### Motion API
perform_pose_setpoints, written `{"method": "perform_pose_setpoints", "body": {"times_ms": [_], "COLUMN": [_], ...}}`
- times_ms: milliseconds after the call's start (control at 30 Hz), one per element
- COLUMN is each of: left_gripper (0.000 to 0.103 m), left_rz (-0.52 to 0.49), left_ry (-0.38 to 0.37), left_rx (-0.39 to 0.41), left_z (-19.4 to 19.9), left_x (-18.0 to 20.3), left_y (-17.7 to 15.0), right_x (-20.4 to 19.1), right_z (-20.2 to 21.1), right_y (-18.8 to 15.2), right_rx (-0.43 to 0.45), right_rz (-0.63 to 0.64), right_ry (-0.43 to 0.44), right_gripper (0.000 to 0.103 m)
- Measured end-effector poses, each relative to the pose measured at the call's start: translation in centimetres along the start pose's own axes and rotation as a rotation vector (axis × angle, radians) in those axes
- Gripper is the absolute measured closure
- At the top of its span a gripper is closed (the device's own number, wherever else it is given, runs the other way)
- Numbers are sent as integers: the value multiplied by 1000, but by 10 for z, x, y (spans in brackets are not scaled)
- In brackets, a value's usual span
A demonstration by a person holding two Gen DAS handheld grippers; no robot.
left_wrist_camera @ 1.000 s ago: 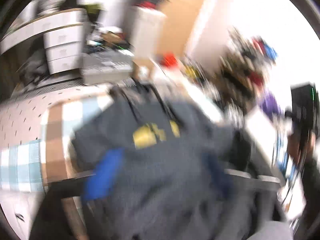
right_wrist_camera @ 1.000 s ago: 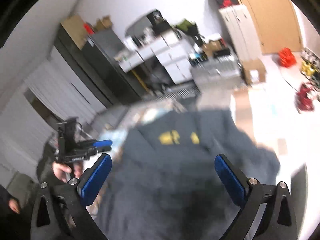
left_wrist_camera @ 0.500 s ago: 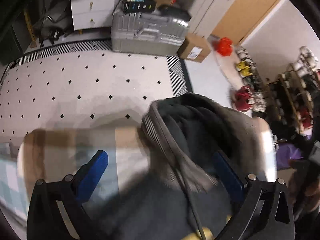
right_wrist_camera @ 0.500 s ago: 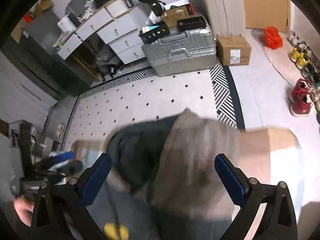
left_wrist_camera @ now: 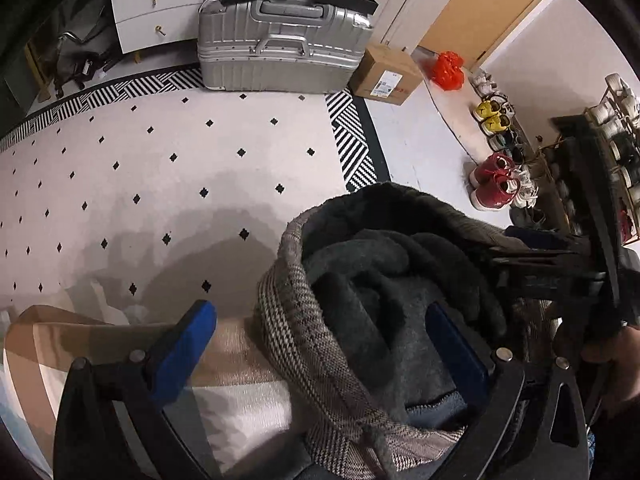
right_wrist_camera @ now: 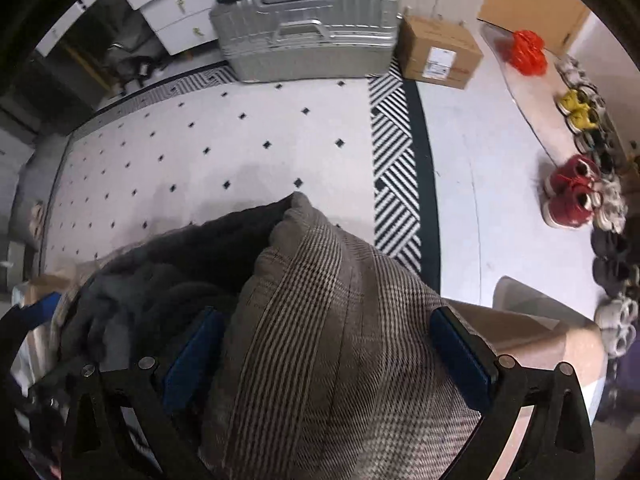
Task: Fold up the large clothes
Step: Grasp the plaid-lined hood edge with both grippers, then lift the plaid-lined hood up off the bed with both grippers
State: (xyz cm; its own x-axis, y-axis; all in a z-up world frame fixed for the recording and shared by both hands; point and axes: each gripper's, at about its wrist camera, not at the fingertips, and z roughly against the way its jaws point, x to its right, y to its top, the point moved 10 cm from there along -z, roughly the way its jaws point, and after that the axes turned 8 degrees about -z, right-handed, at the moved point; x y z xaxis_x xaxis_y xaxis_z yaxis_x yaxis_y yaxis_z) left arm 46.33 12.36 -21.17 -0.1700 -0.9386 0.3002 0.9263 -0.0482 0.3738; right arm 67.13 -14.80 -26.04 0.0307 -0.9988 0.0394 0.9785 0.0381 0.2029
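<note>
A dark grey garment lies on the checked tablecloth [left_wrist_camera: 100,332], its hood at the table's edge. The hood has a plaid outside [left_wrist_camera: 288,320] and a dark fleece lining [left_wrist_camera: 380,264]. My left gripper [left_wrist_camera: 320,344] points down over it, open; the plaid rim and the lining lie between its blue pads. My right gripper [right_wrist_camera: 328,354] hangs over the plaid hood [right_wrist_camera: 340,300]. Its jaws are closing, with the hood between them and no visible pinch. The right gripper [left_wrist_camera: 560,272] also shows in the left wrist view, with a hand [left_wrist_camera: 624,352] on it.
Beyond the table edge the floor carries a white rug with black diamonds [left_wrist_camera: 160,160]. A silver suitcase [left_wrist_camera: 280,52], a cardboard box [left_wrist_camera: 386,76] and white drawers [left_wrist_camera: 156,8] stand behind it. Several shoes [left_wrist_camera: 496,184] and a red bag [left_wrist_camera: 448,70] line the right.
Both grippers have swung from looking across the room over the spread garment to pointing down at its hood by the table edge. The hood now sits between both pairs of pads.
</note>
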Motion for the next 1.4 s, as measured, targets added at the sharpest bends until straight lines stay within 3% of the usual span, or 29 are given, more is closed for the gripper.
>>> {"method": "perform_pose_setpoints", "body": {"times_ms": [33, 67, 100, 200, 267, 400, 567, 633, 767, 967, 1033, 1100, 1200, 1233, 1267, 1400], "left_gripper": [1, 1, 1, 1, 1, 1, 1, 1, 1, 1, 1, 1, 1, 1, 1, 1], "left_rz": [6, 10, 5, 8, 17, 66, 206, 248, 256, 154, 124, 105, 101, 103, 109, 57], "left_ry": [-6, -14, -15, -1, 0, 2, -84, -114, -146, -118, -83, -7, -27, -5, 13, -3], "left_rx": [5, 10, 8, 15, 27, 43, 79, 84, 122, 224, 234, 215, 268, 258, 223, 231], "left_z": [0, -1, -2, -6, -7, -2, 10, 15, 37, 86, 96, 106, 122, 122, 118, 112], "left_x": [-1, -2, -3, -4, -3, -8, -18, -20, -9, 20, 23, 26, 39, 39, 42, 59], "left_y": [-1, 0, 2, 5, 8, 6, -2, -7, -10, -22, -34, -53, -73, -81, -92, -99], "right_x": [-3, -2, 1, 3, 1, -9, -6, -7, -12, -33, -34, -18, 22, 30, 37, 23], "right_z": [-1, 1, 3, 6, 18, 80, 170, 207, 244, 267, 259, 237, 193, 178, 153, 114], "right_y": [-1, 1, 3, 4, 11, 8, -40, -73, -129, -231, -253, -243, -205, -196, -191, -210], "right_rx": [-3, 4, 10, 24, 89, 362, 645, 718, 770, 746, 749, 695, 567, 518, 409, 213], "right_rz": [24, 22, 9, -9, -25, 75, 155, 196, 259, 355, 396, 308, 56, 29, -7, -5], "right_ry": [-1, 6, -4, 15, 72, 226, 407, 483, 575, 659, 577, 434, 280, 233, 184, 198], "right_gripper": [25, 62, 72, 80, 91, 92, 93, 93, 93, 93, 93, 93, 93, 93, 93, 93]}}
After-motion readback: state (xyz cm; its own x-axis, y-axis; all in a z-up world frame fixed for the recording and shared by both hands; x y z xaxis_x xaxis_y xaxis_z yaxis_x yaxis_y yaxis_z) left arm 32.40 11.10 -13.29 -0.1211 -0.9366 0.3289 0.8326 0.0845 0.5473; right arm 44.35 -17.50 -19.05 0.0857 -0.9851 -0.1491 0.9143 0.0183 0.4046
